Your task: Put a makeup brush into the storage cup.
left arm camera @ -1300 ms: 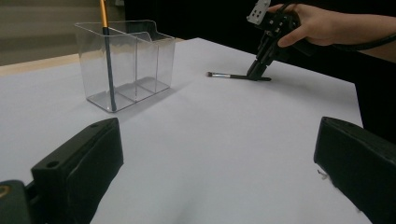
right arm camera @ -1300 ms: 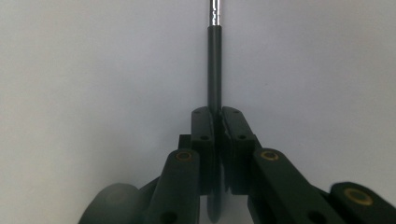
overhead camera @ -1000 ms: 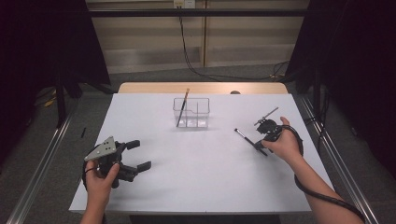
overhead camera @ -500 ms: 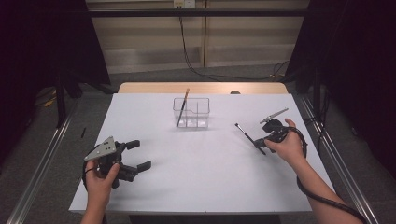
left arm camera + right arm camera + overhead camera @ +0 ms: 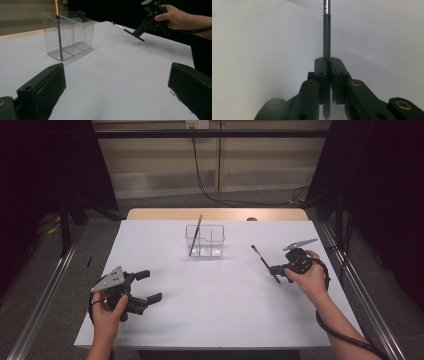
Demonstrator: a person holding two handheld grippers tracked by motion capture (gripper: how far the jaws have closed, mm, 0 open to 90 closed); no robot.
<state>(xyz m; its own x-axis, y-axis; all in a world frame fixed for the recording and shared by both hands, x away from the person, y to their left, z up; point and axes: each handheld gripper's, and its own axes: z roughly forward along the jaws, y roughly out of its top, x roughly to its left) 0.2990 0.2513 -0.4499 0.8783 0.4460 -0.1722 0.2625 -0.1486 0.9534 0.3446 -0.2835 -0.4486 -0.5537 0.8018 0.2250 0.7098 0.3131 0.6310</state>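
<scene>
On the R side of the white counter, the right gripper has its jaws clamped on a thin dark brush. In the right gripper view the jaws meet on the brush handle, w/ the shaft running straight up beyond them and a short end poking out below. In the high view the brush slants up-left from the grip, tip toward the counter's middle; in the left gripper view a faint shadow lies on the sheet below it.

Left gripper sits near the front-L corner, jaws wide apart, nothing btwn them; both black pads frame bare counter in its own view.

Back-centre: clear plastic organiser w/ divided compartments, standing upright. An orange-handled brush leans in its L-most compartment, dark lower end on the floor of the box. Open counter lies btwn the held brush and the organiser. Cables trail on the floor behind.
</scene>
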